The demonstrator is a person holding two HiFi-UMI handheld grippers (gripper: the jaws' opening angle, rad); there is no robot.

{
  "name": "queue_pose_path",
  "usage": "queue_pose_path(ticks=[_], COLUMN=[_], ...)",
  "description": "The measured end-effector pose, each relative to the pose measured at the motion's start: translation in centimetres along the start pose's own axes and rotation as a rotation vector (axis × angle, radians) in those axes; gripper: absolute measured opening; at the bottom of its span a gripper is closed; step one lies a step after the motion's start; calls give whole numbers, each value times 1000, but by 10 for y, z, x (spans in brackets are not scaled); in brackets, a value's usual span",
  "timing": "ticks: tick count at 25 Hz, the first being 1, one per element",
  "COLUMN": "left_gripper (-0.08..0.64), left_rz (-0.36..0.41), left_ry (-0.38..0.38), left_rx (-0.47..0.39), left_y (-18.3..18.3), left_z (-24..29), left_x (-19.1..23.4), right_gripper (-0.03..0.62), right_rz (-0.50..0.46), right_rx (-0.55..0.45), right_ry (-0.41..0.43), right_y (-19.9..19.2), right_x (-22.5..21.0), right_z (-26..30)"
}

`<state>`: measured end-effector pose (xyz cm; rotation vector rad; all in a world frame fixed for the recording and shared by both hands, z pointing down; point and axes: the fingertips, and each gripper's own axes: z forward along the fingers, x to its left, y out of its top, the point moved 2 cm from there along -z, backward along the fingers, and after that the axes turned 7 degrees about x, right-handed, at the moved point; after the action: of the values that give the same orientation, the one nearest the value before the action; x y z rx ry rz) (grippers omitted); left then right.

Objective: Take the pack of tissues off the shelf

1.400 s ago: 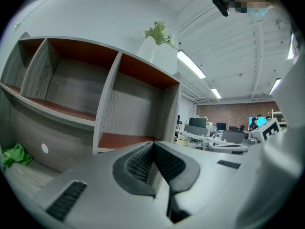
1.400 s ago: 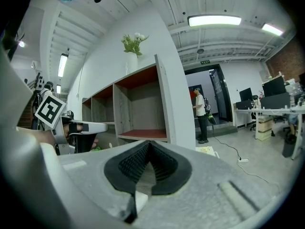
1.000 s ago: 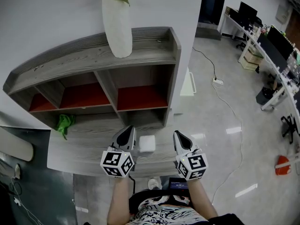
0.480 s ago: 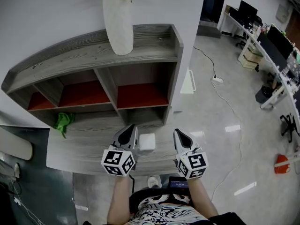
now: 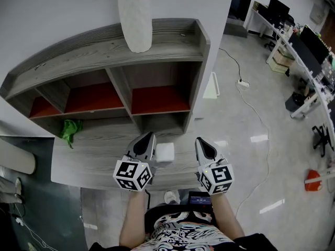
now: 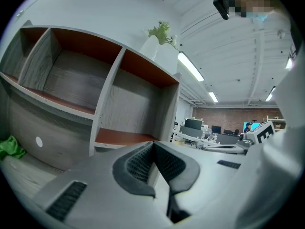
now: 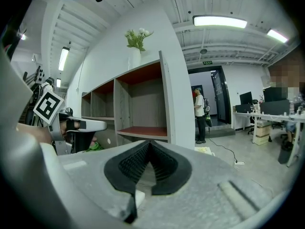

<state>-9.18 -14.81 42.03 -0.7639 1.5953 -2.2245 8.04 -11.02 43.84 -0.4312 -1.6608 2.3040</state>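
Observation:
The pack of tissues [image 5: 164, 153] is a small white block lying on the grey lower ledge [image 5: 94, 153] of the shelf unit, in front of the open compartments. My left gripper [image 5: 149, 136] is just left of the pack, close beside it, jaws shut with nothing between them. My right gripper [image 5: 199, 141] is a short way right of the pack, also shut and empty. In the left gripper view the closed pads [image 6: 143, 163] point up at the compartments. The right gripper view shows its pads [image 7: 136, 165] pressed together, with the left gripper [image 7: 71, 126] off to the left.
A tall white vase [image 5: 135, 17] with a plant stands on the shelf's top board. A green crumpled thing [image 5: 69, 130] lies at the ledge's left end. Red-floored compartments [image 5: 157, 99] are open. A cable [image 5: 246, 95] and desks lie on the floor to the right.
The head view has tilted a little, so the shelf sits lower in the picture. Both grippers stay shut beside the pack, barely moved.

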Motion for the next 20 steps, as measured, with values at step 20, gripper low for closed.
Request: queue_pose_path(ticks=[20], left_gripper=[8], left_rz=[-27], left_ry=[-34], left_rx=[9], left_y=[-8], left_z=[5], left_x=[8], right_gripper=[5], right_rz=[-10], right_rx=[27], right_ry=[-13], right_y=[-5], right_x=[0], right_z=[7])
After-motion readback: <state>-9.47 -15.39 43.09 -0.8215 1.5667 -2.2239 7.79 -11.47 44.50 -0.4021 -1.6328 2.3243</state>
